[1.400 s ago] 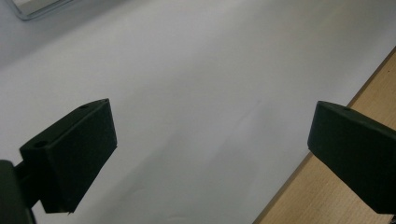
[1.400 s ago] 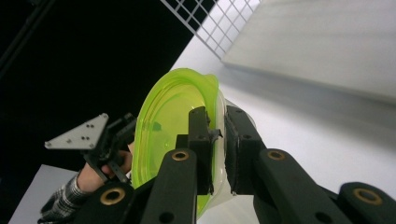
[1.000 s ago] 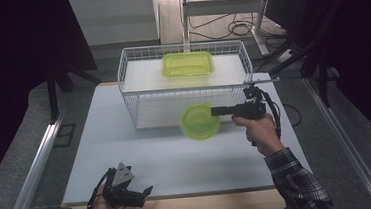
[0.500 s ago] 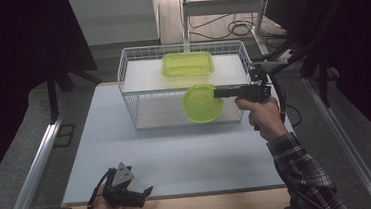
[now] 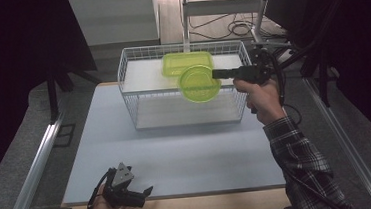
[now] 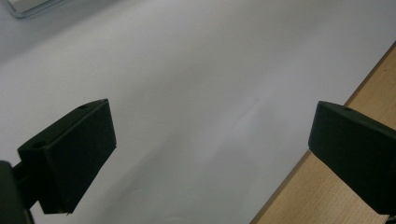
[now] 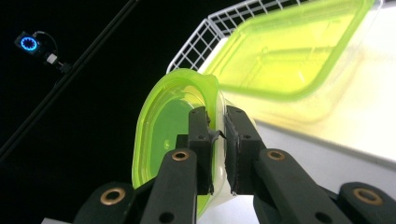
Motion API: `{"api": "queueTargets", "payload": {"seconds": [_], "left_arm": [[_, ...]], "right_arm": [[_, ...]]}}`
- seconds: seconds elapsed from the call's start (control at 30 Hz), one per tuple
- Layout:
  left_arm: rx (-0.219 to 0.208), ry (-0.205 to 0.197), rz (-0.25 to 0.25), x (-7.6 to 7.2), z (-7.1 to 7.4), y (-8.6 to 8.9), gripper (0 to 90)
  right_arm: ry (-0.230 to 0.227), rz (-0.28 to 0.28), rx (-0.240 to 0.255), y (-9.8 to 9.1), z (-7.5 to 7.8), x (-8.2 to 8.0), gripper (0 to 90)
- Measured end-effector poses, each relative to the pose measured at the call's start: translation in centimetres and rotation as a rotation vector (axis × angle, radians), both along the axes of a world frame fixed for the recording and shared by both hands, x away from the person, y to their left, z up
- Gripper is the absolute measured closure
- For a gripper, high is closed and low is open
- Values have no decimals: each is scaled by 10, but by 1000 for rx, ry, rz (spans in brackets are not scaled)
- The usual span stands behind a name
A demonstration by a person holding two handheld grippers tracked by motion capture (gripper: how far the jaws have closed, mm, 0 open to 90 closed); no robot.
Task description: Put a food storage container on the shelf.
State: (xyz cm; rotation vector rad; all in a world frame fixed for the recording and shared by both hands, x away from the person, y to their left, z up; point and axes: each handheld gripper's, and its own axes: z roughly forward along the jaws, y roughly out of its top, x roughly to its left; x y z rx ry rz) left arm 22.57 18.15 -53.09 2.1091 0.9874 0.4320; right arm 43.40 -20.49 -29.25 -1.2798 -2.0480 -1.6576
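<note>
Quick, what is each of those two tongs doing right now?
Left tongs: open, holding nothing, low over the white table mat.
Right tongs: closed on the rim of the round, translucent lime-green plastic container, at the white wire basket.

Counted: 1 wire basket (image 5: 137, 95) on the counter (image 5: 177, 155). 2 green containers: 1 rectangular container (image 5: 186, 63) inside basket, 1 round container (image 5: 199, 83) at basket's right front. 2 hand-held grippers: left hand-held gripper (image 5: 147, 191) and right hand-held gripper (image 5: 215, 74).
</note>
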Motion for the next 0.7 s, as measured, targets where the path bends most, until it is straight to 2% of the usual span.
{"api": "queueTargets", "payload": {"seconds": [0.37,0.7], "left_arm": [[7,2,0,0,0,0,6],[12,3,-1,0,0,-1,6]], "right_arm": [[-31,-62,5,9,22,17,816],[-47,-121,0,23,33,34,816]]}}
